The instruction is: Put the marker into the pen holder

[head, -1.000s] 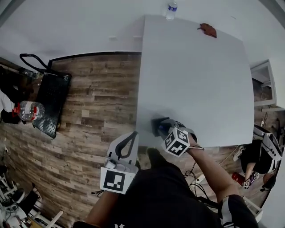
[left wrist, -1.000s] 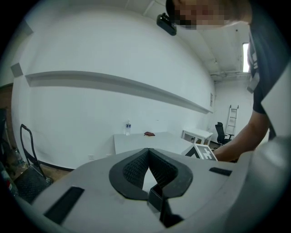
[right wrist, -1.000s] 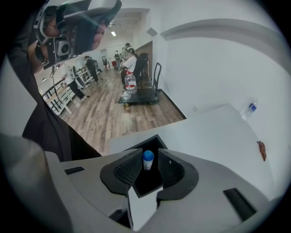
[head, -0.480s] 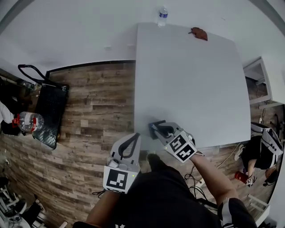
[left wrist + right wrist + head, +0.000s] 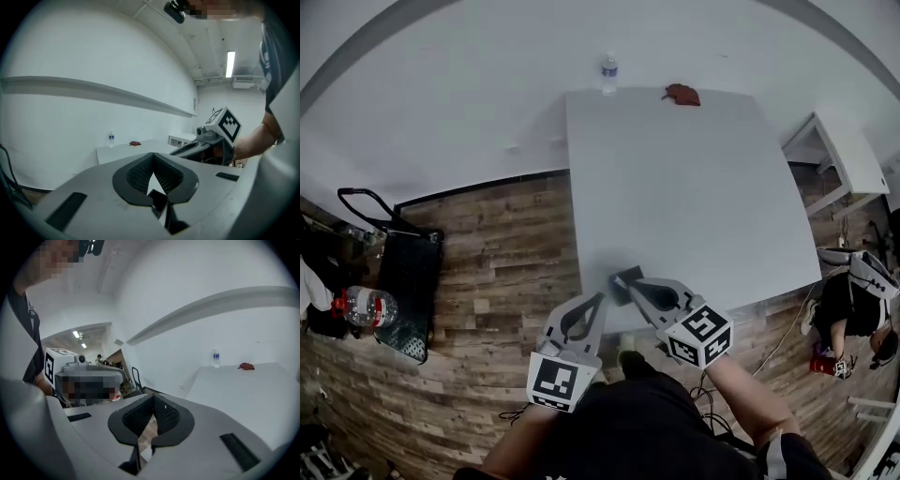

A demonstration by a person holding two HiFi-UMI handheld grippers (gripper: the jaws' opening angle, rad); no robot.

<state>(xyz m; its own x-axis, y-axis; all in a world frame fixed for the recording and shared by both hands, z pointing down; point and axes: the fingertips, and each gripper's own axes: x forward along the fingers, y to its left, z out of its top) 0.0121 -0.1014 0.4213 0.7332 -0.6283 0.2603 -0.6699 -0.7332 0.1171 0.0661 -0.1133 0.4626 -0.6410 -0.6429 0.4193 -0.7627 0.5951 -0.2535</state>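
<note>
Room: plain white wall (image 5: 487, 84) with a ledge running along it (image 5: 93, 91), wood-plank floor (image 5: 487, 253), and a strip light on the ceiling (image 5: 230, 64).

The big white table (image 5: 694, 187) is mostly bare. I'm standing at its near-left corner.

A black cart (image 5: 403, 281) stands on the floor at left, well apart from the table. A red-capped bottle (image 5: 361, 305) is just beside it.

There's low white furniture (image 5: 848, 159) right of the table, and a person in dark clothes (image 5: 853, 309) sits on the floor near it.

Left gripper (image 5: 598, 298): jaws closed tip to tip, nothing between them. It's held just off the table's near edge.

Right gripper (image 5: 625, 281): jaws also closed and empty, with the tips at the near table edge.

A small dark thing (image 5: 622, 278) sits right at the right gripper's tips. I can't tell whether it's the pen holder. I can't pick out the marker in any view.

At the far edge of the table are a water bottle (image 5: 608, 75) and, near it, a red-brown lump (image 5: 682, 94).
</note>
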